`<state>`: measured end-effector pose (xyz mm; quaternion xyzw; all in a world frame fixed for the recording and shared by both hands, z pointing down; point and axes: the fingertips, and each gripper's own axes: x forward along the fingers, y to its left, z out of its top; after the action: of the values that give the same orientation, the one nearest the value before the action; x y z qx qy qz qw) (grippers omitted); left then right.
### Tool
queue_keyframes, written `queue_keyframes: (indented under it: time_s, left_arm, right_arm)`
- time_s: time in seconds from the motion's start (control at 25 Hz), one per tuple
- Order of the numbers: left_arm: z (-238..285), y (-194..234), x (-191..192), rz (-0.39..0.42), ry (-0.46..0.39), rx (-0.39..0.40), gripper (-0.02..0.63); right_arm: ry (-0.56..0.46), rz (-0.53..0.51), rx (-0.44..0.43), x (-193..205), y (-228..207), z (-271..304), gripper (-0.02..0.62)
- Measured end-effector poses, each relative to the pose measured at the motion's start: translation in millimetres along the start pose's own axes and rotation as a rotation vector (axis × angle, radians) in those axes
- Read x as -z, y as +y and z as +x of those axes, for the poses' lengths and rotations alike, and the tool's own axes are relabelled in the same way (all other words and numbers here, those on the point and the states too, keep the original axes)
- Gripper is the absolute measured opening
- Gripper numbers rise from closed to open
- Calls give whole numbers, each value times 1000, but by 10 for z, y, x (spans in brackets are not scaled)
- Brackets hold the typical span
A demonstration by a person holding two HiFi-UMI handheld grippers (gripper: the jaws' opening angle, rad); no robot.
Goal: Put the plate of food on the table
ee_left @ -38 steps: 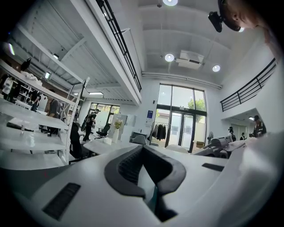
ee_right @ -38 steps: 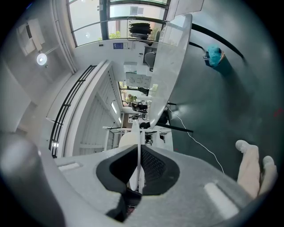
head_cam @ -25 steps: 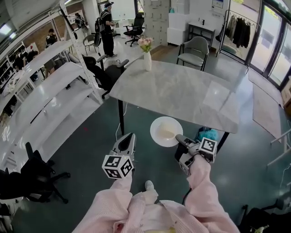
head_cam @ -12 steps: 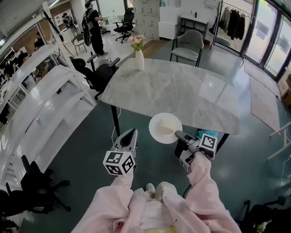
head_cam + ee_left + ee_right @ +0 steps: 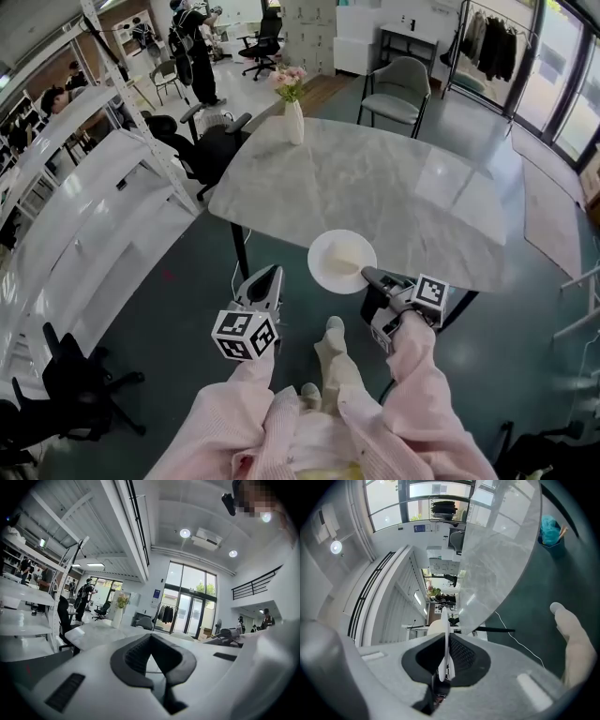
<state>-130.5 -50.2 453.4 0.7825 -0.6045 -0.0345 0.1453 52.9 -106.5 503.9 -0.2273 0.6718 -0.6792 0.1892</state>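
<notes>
A white plate (image 5: 342, 261) with a pale mound of food (image 5: 348, 253) hangs level in the air at the near edge of the grey marble table (image 5: 375, 187). My right gripper (image 5: 370, 277) is shut on the plate's near rim. In the right gripper view the plate (image 5: 446, 634) shows edge-on between the closed jaws of that gripper (image 5: 444, 670). My left gripper (image 5: 266, 279) hangs lower left of the plate, jaws together and empty. The left gripper (image 5: 154, 660) looks out over the table top (image 5: 93, 632).
A white vase with pink flowers (image 5: 293, 117) stands on the table's far left corner. A grey chair (image 5: 398, 89) is beyond the table and black office chairs (image 5: 211, 141) are at its left. White shelving (image 5: 94, 206) runs along the left. My shoe (image 5: 333, 326) is below.
The table has come nearer, and the plate now overlaps its near edge. One foot has stepped forward. Both grippers keep their hold and pose.
</notes>
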Motion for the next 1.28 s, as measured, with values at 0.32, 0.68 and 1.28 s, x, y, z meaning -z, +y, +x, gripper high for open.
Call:
queue_keyframes:
  time_s: [0.32,0.68,1.28]
  left_arm:
    - [719,469,-126,-23,12,-42,-5]
    - [1537,871,-385,-60,14,-90,-5]
    - [2430,1446,-205,-152,78,-196,-5]
  right_arm:
    - [42,-8,-4,-584,-81,743,18]
    - [83,-8,14,-1257,-56,1474,18]
    - [178,-48,61,-1979,-313,2384,18]
